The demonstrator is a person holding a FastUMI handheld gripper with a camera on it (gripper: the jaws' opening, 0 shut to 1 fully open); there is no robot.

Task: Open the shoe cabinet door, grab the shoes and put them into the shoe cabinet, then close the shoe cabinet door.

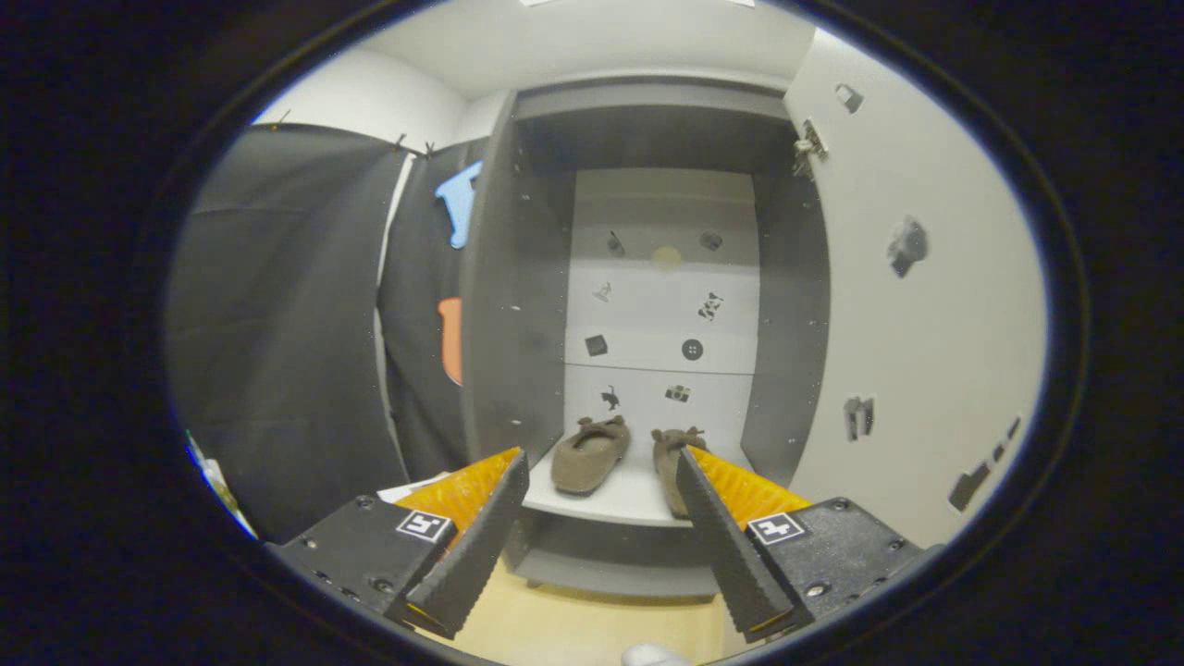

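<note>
Black cloth hangs along the booth's wall [305, 314] to one side of a tall grey shoe cabinet [504, 296], with pale wood floor [573, 620] below. From the gripper [601, 481] outward: its two fingers are spread wide apart and grip nothing, with the cabinet's bottom shelf [620, 495] seen in the gap between them. Just beyond the fingertips, two brown slipper-like shoes sit side by side on that shelf, the left shoe [590, 453] in full sight, the right shoe [668, 462] partly hidden behind one finger. Behind them rises the cabinet's pale back panel [661, 305], dotted with small dark stickers. Its door [916, 305] stands swung open at the right, its pale inner face also carrying stickers, a hinge [808, 143] near its top.
</note>
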